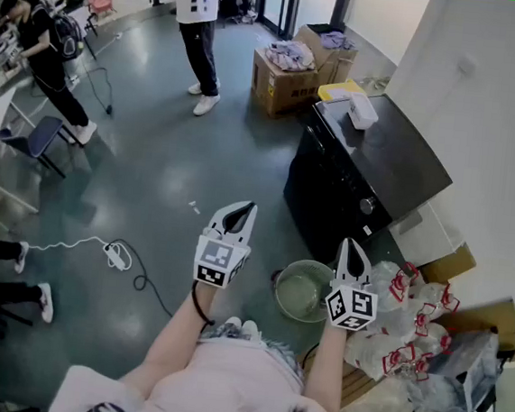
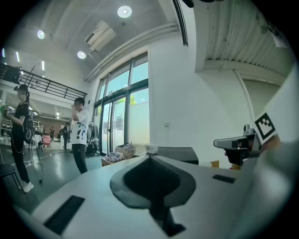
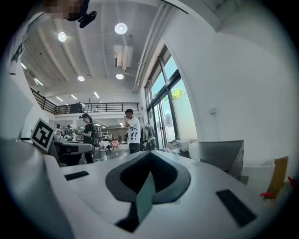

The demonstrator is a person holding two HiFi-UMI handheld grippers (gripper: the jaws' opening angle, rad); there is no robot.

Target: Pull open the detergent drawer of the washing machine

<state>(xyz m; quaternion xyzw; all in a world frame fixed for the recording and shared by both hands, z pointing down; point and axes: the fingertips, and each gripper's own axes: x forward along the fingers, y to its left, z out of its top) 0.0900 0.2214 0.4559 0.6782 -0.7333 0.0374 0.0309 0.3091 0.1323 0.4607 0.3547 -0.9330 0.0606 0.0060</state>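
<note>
My left hand-held gripper (image 1: 242,210) and right hand-held gripper (image 1: 351,248) are both closed and empty, ready for the approach. The washing machine (image 1: 393,164) stands ahead to the right; I cannot pick out its detergent drawer.

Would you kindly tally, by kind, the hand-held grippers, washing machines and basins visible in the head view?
Hand-held grippers: 2 (left hand-held gripper, right hand-held gripper)
Washing machine: 1
Basin: 1
Total: 4

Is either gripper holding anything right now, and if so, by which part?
Nothing is held. The left gripper and the right gripper both have their jaws closed together with nothing between them.
</note>
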